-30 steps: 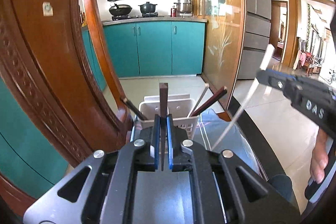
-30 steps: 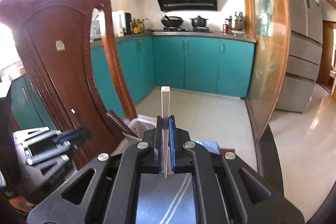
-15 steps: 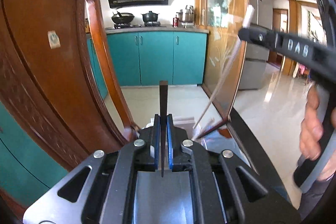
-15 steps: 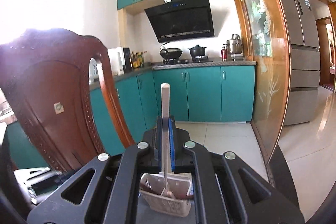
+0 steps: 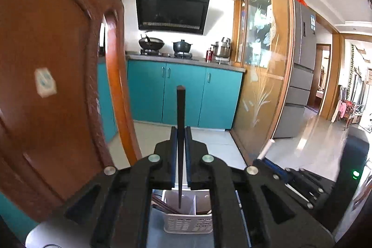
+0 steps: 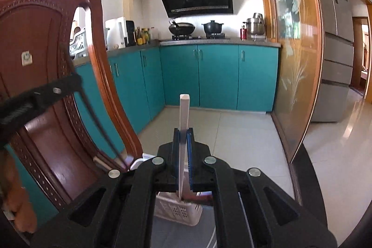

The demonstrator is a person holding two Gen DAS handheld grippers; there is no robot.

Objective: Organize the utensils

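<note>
Below my rig, a dark, glossy table (image 5: 176,238) carries a white perforated basket (image 5: 188,223), which stands upright on the bare surface near the far edge. From my right camera, the same basket (image 6: 177,212) sits on the table (image 6: 183,236), just beside a carved wooden chair (image 6: 48,75). Pale floor tiles (image 6: 246,136) lie beyond the table's curved edge.

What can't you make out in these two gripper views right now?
- Left view: the dark chopstick tip over the white basket; whether it touches inside is unclear.
- Right view: the white chopstick lower end, hidden behind the gripper body.
- Right view: the left gripper, cut off, so its grip is unreadable.
</note>
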